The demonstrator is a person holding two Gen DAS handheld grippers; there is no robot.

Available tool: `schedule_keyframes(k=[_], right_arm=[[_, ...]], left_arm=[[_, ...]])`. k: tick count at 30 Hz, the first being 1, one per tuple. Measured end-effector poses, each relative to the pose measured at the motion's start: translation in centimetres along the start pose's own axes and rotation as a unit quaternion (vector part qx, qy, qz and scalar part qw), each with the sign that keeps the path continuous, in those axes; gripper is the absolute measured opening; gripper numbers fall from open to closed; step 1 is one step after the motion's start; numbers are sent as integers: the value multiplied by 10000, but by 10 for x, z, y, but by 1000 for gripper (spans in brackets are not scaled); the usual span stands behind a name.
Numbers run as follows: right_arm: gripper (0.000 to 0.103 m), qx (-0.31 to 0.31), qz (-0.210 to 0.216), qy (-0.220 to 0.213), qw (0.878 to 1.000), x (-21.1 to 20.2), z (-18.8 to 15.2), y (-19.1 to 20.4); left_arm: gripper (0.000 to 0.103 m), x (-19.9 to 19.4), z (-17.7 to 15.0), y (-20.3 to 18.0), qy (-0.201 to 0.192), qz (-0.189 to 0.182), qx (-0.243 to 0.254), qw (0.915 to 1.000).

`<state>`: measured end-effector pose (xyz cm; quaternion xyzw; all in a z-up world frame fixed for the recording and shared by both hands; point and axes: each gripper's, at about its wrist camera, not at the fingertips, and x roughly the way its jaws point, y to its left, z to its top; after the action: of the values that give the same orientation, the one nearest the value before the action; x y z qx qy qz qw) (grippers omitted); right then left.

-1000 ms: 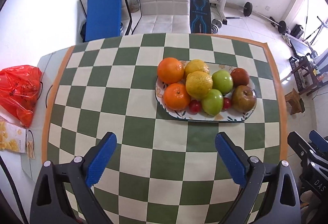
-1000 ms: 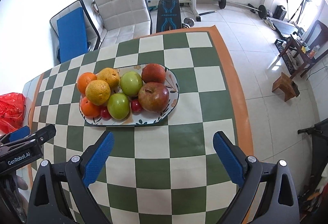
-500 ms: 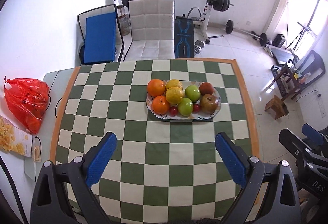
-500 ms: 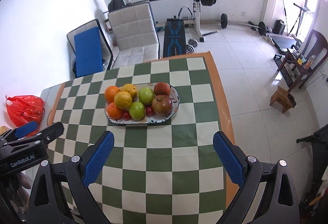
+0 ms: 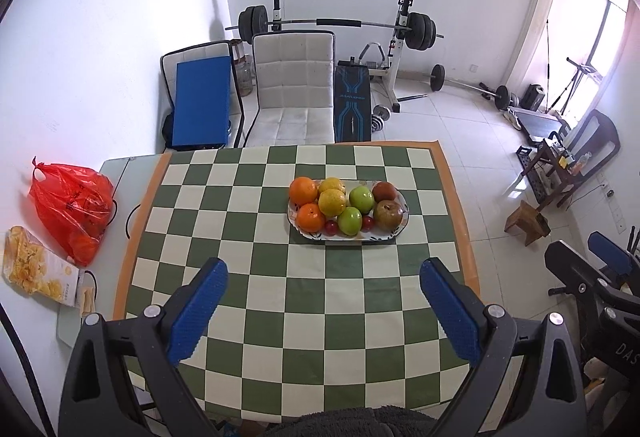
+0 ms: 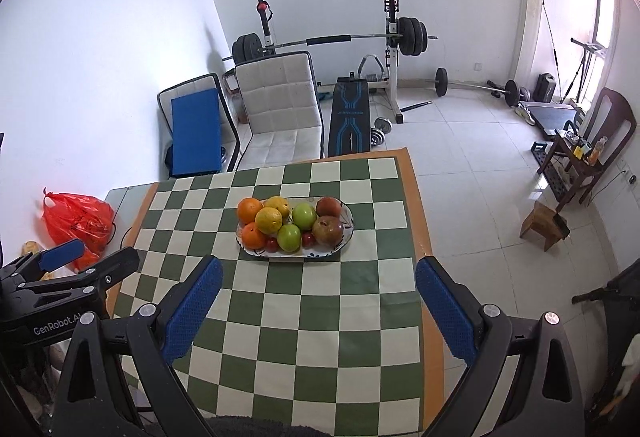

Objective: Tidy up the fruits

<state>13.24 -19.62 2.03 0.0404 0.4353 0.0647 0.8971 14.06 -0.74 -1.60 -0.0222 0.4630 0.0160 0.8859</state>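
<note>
While both grippers spread empty — oval plate (image 5: 403, 217) with oranges, lemons, green apples (image 5: 349, 220).

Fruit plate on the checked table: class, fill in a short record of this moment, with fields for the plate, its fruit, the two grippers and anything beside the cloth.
plate: oval plate on the green-and-white checked tablecloth
fruit: two oranges, two yellow citrus, two green apples, two reddish apples, small red fruits
left gripper: open, empty, above the cloth
right gripper: open, empty
beside cloth: red plastic bag, snack box
</note>
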Motion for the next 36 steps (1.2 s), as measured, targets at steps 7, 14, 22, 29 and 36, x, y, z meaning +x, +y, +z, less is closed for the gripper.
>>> schedule_keyframes(k=[7, 14, 22, 29, 36], right_arm=[[99, -29, -36, -99, 9999, -25, -1, 2], [99, -50, -22, -51, 10000, -31, -1, 5], [99, -47, -24, -48, 10000, -30, -1, 6], [100, -18, -69, -7, 10000, -12, 1, 5], [100, -27, -180, 59, 9998, 26, 2, 0]], left_arm=[[99, -9, -4, 2, -61, 4, -64, 10000], [99, -10, -5, 2, -63, -1, -66, 10000], [99, -11, -7, 1, -79, 27, -82, 9999], [99, -1, -3, -4, -149, 111, -91, 9998], [99, 30, 4, -6, -110, 242, -105, 9996]])
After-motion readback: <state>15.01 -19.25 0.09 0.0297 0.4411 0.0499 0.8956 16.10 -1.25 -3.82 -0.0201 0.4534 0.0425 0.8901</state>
